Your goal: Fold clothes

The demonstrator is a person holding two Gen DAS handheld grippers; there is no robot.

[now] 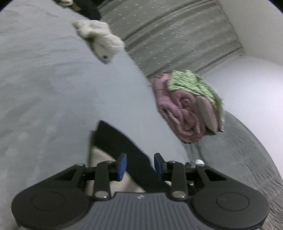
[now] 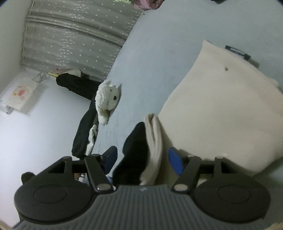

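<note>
My left gripper point(image 1: 139, 165) had its jaws parted, a black band point(image 1: 123, 141) of the cream garment point(image 2: 221, 109) between them, untouched. My right gripper point(image 2: 142, 159) stood wide open around a cream-and-black fold point(image 2: 150, 141). The garment lay on the grey bed point(image 1: 53, 88), near folded pink clothes point(image 1: 178, 109).

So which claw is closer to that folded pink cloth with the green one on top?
Left. The left claw has the pink cloth just ahead, to its right. From the right claw it shows only far away, at the picture's top edge.
</note>
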